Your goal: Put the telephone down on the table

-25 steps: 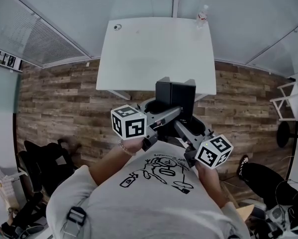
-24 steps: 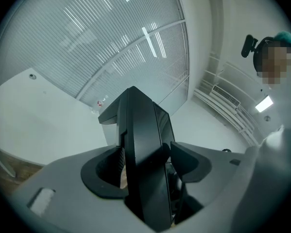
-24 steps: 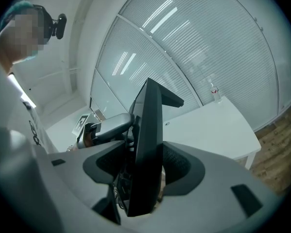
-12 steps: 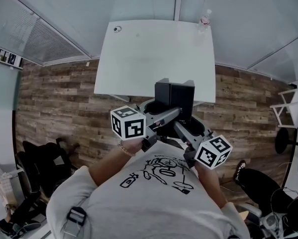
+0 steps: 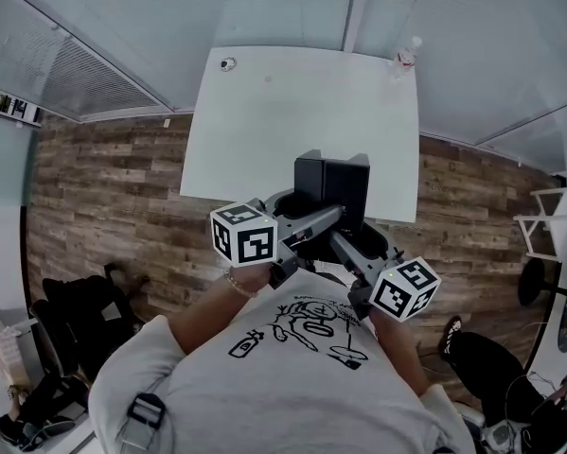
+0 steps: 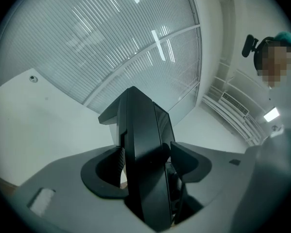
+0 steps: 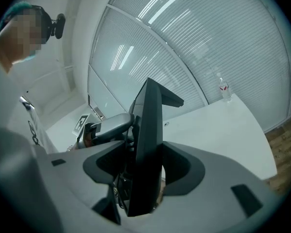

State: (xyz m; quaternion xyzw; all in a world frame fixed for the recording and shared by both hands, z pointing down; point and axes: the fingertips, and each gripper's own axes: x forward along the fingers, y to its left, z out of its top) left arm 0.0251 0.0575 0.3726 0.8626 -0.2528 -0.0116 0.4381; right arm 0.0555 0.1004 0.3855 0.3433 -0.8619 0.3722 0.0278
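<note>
A black telephone stands upright in the air, just over the near edge of the white table. My left gripper is shut on its left side and my right gripper on its right side. In the left gripper view the telephone fills the gap between the jaws of the left gripper, with the table beyond. The right gripper view shows the same telephone edge-on, clamped in the right gripper. Its underside is hidden.
A small water bottle stands at the table's far right corner, and a small round object lies at the far left corner. Frosted glass walls with blinds close in behind the table. Black bags sit on the wooden floor at the left.
The table has drawn nearer and now reaches under the telephone's front. Both grippers keep the same grip on the telephone.
</note>
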